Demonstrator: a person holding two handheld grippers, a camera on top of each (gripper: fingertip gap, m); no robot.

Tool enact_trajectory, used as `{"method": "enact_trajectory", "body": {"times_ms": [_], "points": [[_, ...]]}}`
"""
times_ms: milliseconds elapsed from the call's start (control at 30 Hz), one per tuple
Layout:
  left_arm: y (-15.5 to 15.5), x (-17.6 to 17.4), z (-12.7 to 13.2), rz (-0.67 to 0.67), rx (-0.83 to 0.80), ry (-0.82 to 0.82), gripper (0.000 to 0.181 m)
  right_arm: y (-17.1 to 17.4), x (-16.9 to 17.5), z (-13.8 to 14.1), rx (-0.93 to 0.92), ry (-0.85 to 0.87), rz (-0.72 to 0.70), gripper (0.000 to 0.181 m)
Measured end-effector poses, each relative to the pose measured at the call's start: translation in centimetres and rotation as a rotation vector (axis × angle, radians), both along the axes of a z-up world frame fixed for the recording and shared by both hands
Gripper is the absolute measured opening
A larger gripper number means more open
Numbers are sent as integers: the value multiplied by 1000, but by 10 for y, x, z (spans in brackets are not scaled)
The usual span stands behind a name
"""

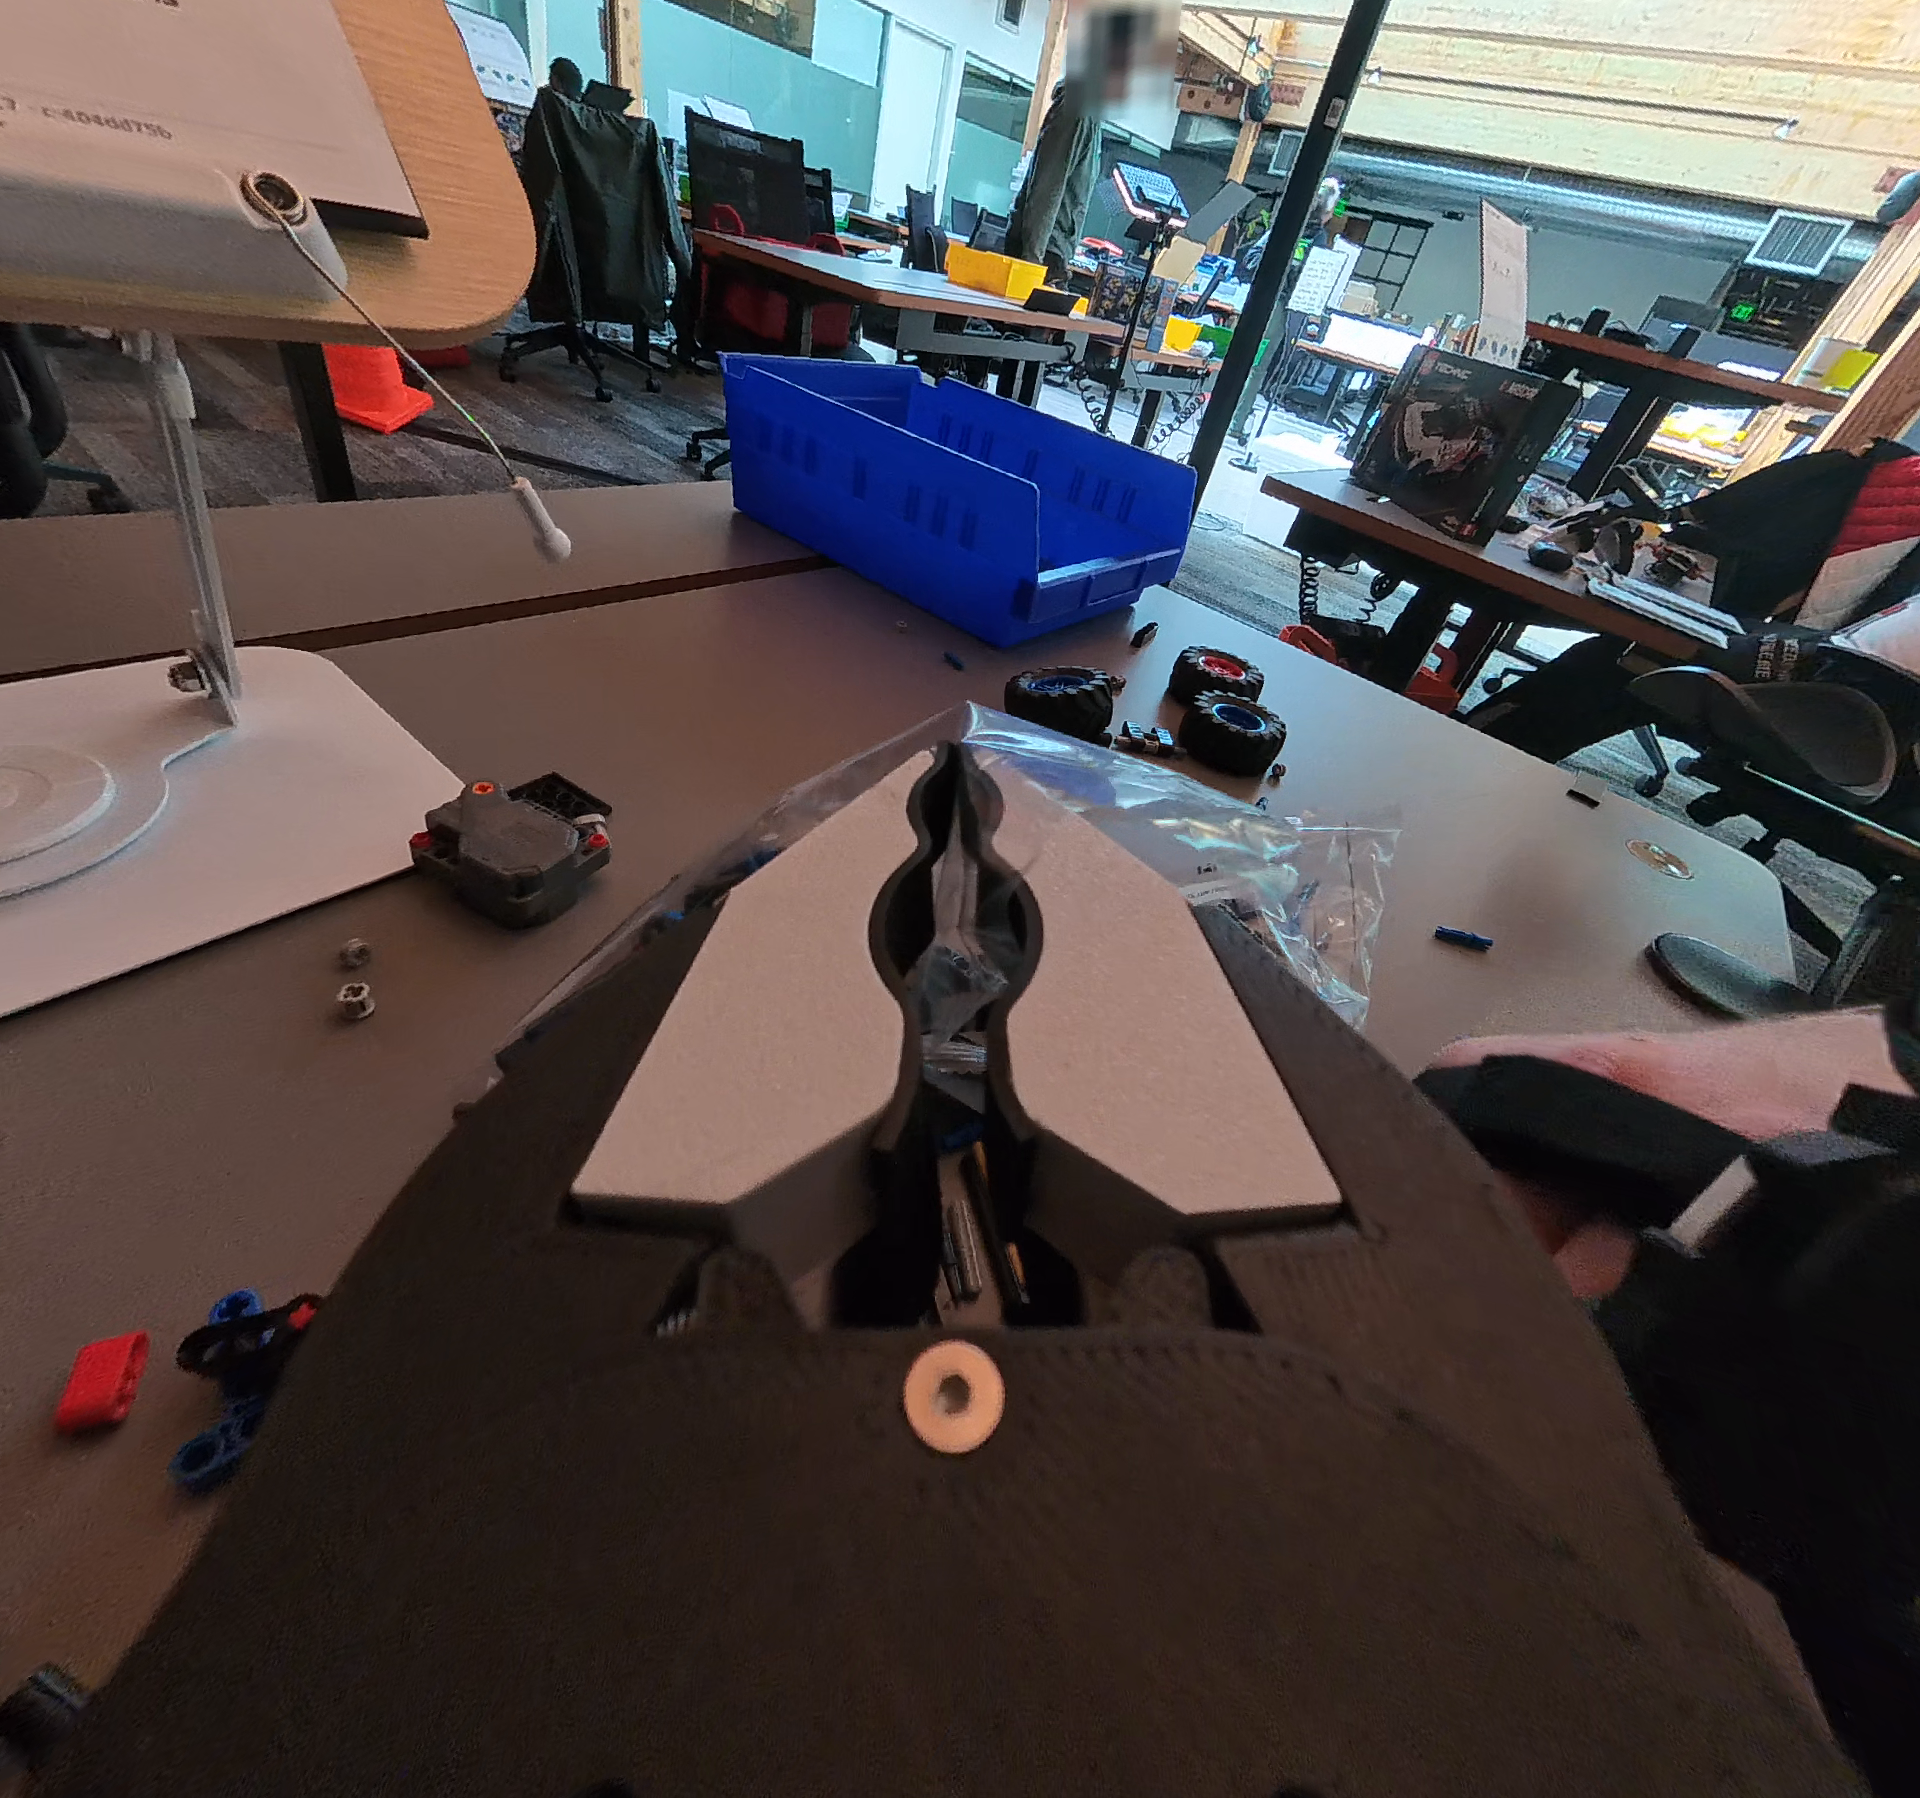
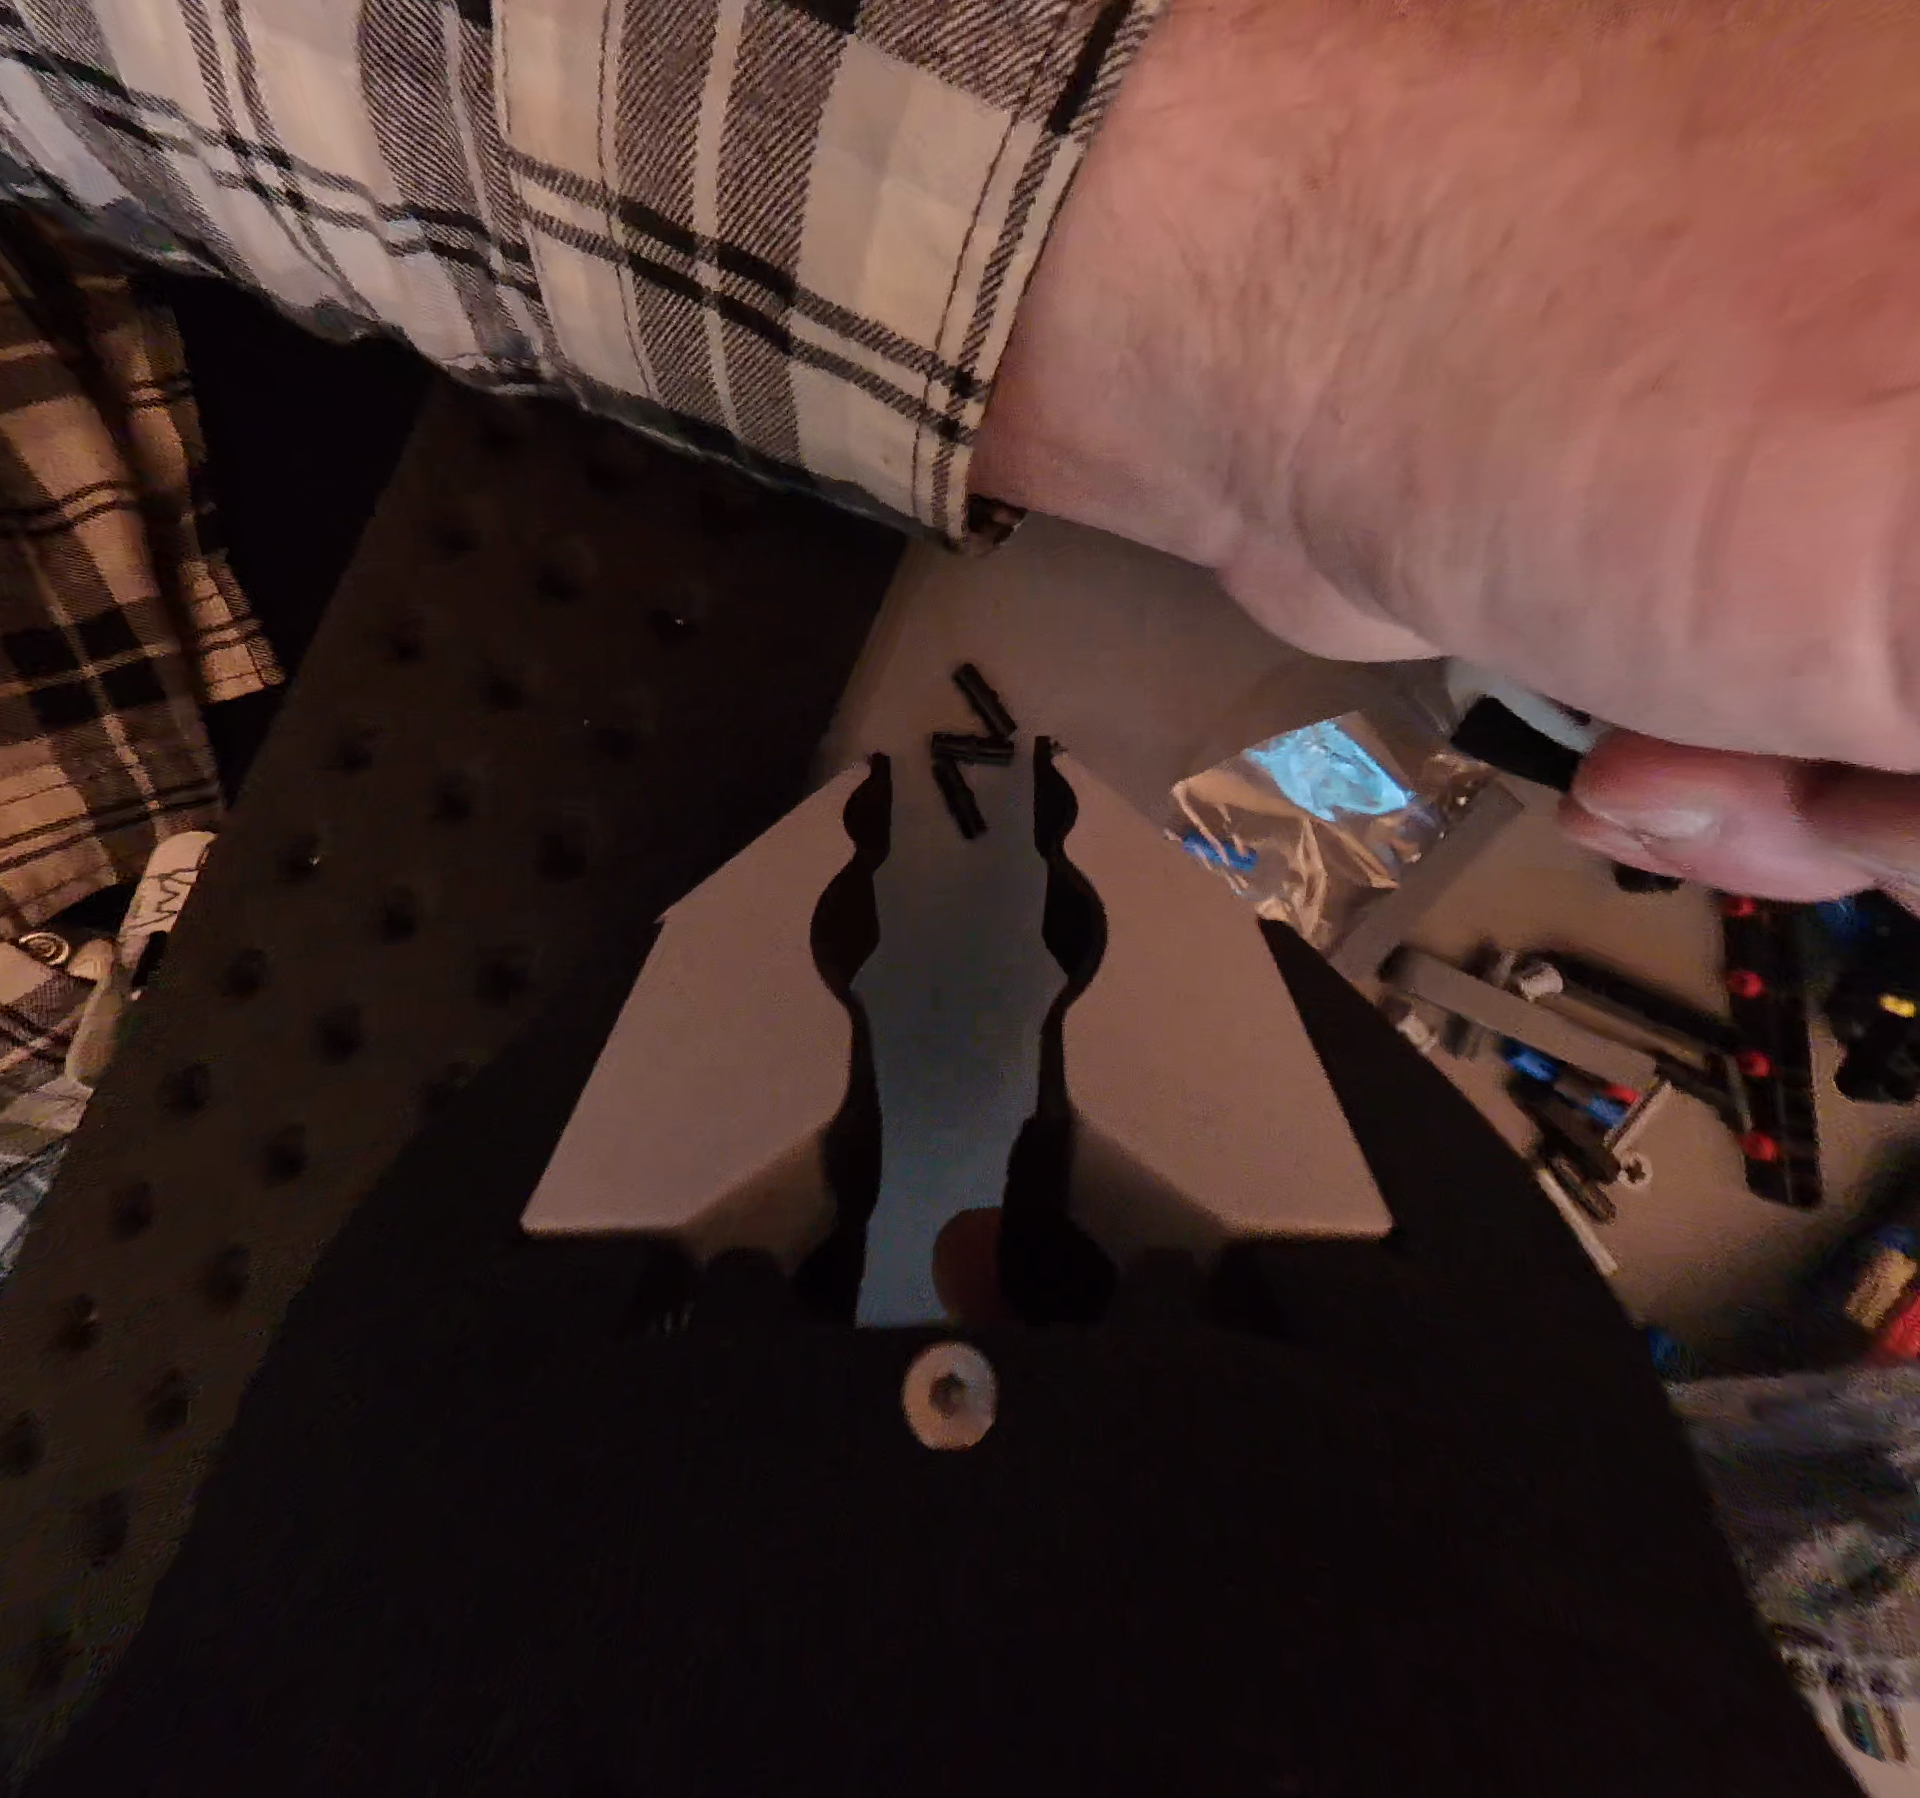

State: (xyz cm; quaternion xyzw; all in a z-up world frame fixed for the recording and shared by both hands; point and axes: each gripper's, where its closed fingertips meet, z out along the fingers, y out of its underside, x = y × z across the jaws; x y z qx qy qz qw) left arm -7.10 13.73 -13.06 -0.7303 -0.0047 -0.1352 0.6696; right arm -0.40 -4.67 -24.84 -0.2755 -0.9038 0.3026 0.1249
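Print shows on the white sheet (image 1: 177, 55) and dark box (image 1: 1455, 434)

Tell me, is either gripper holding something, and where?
The left gripper is shut on the clear plastic bag, pinching its crumpled upper part. The right gripper is open and holds nothing.

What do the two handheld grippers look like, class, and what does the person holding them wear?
Each gripper, left gripper and right gripper, has a black, ridged printed body, two pale grey wedge-shaped fingers with wavy black inner edges, and a white washer at the centre. The person wears a black-and-white plaid sleeve.
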Motion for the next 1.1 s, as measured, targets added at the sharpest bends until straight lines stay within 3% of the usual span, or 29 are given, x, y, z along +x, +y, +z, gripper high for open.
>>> {"method": "enact_trajectory", "body": {"times_ms": [400,700,867,1100], "points": [[0,1,1,-5,2,-1,0,1,-5,-7,-13,-27,-5,0],[0,1,1,-3,2,0,0,7,-1,0,-43,-12,-24,0],[0,1,1,0,3,1,0,-2,-9,-3,-29,10,-18,18],[0,0,1,-1,4,-2,0,-7,-13,-9,-53,-25,-6,3]]}}
